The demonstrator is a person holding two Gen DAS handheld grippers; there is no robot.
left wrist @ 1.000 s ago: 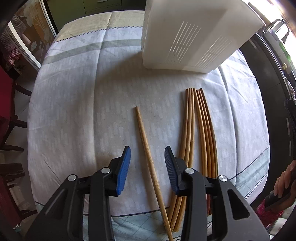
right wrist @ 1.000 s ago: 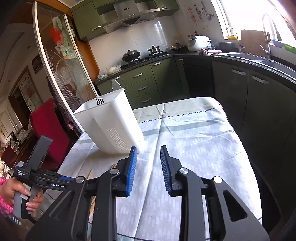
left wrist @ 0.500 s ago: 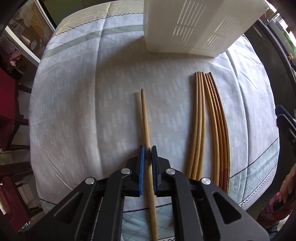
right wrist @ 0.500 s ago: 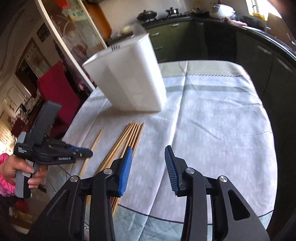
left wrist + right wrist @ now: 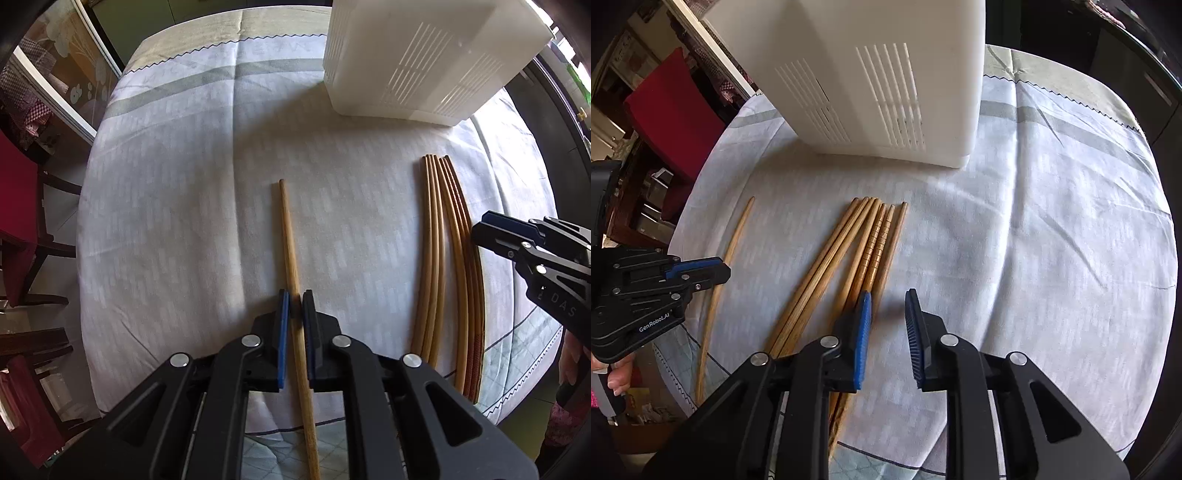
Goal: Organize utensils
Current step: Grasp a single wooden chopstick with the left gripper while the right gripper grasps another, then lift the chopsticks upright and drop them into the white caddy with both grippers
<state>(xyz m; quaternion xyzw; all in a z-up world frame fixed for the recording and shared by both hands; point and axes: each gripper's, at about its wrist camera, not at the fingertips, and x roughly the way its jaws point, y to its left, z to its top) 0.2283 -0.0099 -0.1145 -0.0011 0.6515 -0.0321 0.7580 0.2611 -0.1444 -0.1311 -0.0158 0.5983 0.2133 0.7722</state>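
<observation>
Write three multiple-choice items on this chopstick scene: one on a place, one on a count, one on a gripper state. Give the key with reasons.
1. Where does the tall white slotted plastic holder stand?
A. beyond the chopstick tips
B. on the red chair
C. between the two grippers

2. How many chopsticks lie apart from the bundle of wooden chopsticks?
A. none
B. one
C. four

3. What state is the left gripper in?
A. wide open
B. shut on nothing
C. shut on the single wooden chopstick

Key: 1 A, the holder sits on the white tablecloth past the tips. 2 B, one stick lies alone to the left. 3 C, the blue pads press it from both sides; the right gripper is open.
</observation>
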